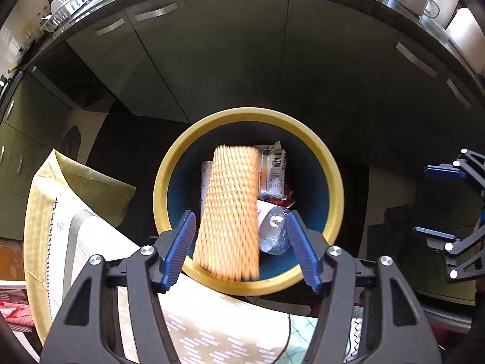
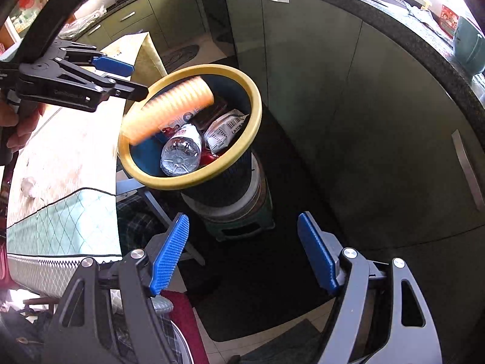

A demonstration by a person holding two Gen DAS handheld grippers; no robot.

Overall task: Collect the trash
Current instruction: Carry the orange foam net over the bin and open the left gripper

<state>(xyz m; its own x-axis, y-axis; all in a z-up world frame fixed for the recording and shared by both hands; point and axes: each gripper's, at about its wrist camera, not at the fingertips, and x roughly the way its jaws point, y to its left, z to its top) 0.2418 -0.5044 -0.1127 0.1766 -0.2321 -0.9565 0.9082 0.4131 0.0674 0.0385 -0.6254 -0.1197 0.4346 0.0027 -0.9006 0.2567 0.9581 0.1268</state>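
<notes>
A blue trash bin with a yellow rim stands beside the table. An orange foam net sleeve is blurred and falling free over the bin's mouth, touching neither finger. Inside the bin lie a clear plastic bottle and a white wrapper with a barcode. My left gripper is open above the bin's near rim; it also shows in the right wrist view. My right gripper is open and empty, right of the bin; it also shows in the left wrist view.
A table with a patterned cloth lies left of the bin, with a crumpled white scrap on it. Green kitchen cabinets stand behind. The bin sits on a green stool over a dark mat.
</notes>
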